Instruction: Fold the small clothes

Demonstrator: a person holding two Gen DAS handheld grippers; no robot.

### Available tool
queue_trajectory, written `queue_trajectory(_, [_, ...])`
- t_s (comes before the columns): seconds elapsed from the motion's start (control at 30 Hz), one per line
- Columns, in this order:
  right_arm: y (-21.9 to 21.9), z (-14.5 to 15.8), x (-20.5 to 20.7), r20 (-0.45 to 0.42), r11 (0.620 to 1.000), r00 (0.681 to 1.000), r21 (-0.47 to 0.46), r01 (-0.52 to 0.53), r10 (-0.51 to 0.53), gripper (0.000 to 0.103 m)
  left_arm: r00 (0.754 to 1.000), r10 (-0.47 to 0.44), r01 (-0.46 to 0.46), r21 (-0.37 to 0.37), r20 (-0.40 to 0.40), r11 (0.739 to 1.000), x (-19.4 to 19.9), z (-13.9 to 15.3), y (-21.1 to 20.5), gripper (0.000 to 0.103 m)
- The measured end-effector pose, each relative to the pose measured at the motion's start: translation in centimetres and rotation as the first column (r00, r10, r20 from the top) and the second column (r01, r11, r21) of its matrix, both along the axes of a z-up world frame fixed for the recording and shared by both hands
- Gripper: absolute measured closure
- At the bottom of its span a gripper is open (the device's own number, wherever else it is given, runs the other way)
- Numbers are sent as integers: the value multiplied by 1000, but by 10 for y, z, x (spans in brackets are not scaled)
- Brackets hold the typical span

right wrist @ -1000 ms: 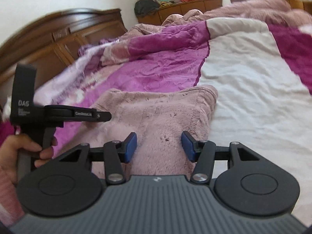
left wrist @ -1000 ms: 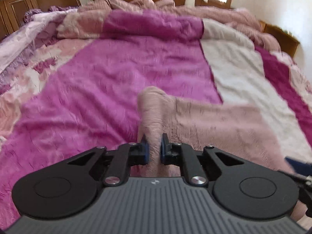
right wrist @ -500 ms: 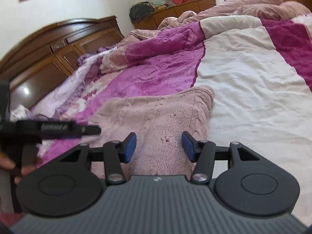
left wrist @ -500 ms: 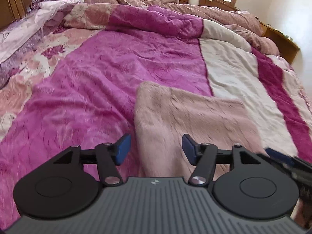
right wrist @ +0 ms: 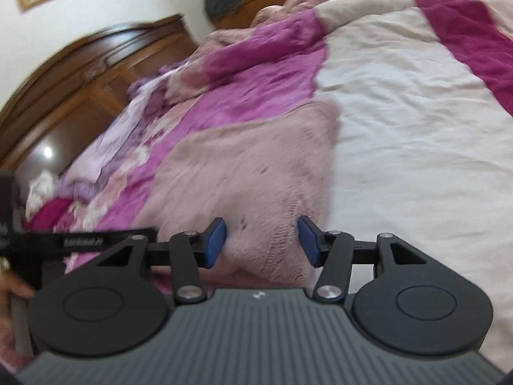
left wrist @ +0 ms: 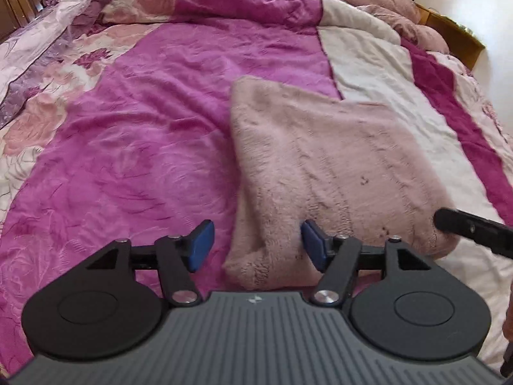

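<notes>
Bedroom; magenta-and-cream quilt covers the bed. Left gripper: jaws wide apart, nothing held, hovering above the near left corner of the pink fleece garment. Garment lies flat, folded, extending toward 1 o'clock. Right gripper: jaws wide, empty, over the garment's near edge. Wooden headboard at 10 o'clock in the right view, which is motion-blurred.

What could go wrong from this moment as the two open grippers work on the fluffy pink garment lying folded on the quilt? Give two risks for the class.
1. The pink garment is thick and fluffy, so the left gripper, jaws open over its near corner, might pinch only the top layer.
2. It lies directly on the wrinkled quilt, so the right gripper might catch bedding along with it.
</notes>
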State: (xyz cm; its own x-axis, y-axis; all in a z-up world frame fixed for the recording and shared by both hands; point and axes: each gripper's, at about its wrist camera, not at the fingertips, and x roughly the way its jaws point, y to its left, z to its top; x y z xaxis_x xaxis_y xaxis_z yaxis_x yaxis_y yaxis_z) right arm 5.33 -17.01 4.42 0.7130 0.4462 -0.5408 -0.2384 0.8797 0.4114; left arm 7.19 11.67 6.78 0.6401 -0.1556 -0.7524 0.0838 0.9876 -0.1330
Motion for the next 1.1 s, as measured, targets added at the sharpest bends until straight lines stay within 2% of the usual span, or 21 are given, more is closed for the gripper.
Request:
queue_trajectory(0.07, [14, -1, -3, 26, 998, 999, -56, -27, 28, 50, 1000, 19, -19, 0, -5, 1000, -1, -5, 8, 28])
queue_trajectory(0.2, [11, -2, -1, 17, 997, 999, -63, -42, 43, 49, 999, 31, -31, -31, -11, 999, 1, -8, 15, 26])
queue_trajectory(0.27, [-1, 0, 1, -2, 999, 999, -32, -43, 43, 49, 1000, 22, -22, -49, -9, 999, 2, -4, 15, 26])
queue_trajectory(0.37, [-20, 5, 3, -12, 999, 1000, 51, -15, 15, 44, 1000, 29, -30, -129, -6, 991, 5, 4, 18, 26])
queue_trajectory(0.43, [-32, 8, 6, 0, 994, 1000, 112, 15, -16, 30, 999, 41, -40, -182, 6, 982, 9, 8, 20, 26])
queue_trajectory(0.47, [-36, 8, 9, 8, 990, 999, 137, 31, -32, 28, 999, 49, -46, -198, 10, 979, 11, 8, 20, 26])
queue_trajectory(0.57, [-45, 5, 20, -11, 981, 997, 180, 71, -70, 27, 998, 66, -65, -206, -3, 976, 22, 5, 17, 26])
queue_trajectory(0.67, [-45, -7, 40, -77, 976, 996, 208, 62, -47, 27, 997, 66, -73, -218, -36, 973, 33, -3, 15, 25])
queue_trajectory(0.73, [-43, -19, 50, -122, 968, 993, 249, 39, -9, 27, 994, 80, -95, -257, -69, 962, 39, -9, 19, 25])
queue_trajectory(0.8, [-40, -29, 59, -156, 961, 987, 277, 20, 24, 21, 990, 95, -123, -308, -106, 943, 45, -15, 24, 24])
queue_trajectory(0.87, [-36, -38, 66, -187, 956, 981, 293, 5, 52, 21, 988, 97, -133, -344, -121, 930, 50, -21, 25, 23])
queue_trajectory(1.03, [-24, -42, 71, -166, 960, 982, 278, -37, 85, 21, 990, 62, -106, -388, -125, 916, 59, -29, 21, 21])
queue_trajectory(1.1, [-20, -42, 74, -163, 958, 982, 285, -42, 92, 24, 992, 21, -72, -435, -120, 898, 61, -30, 17, 21])
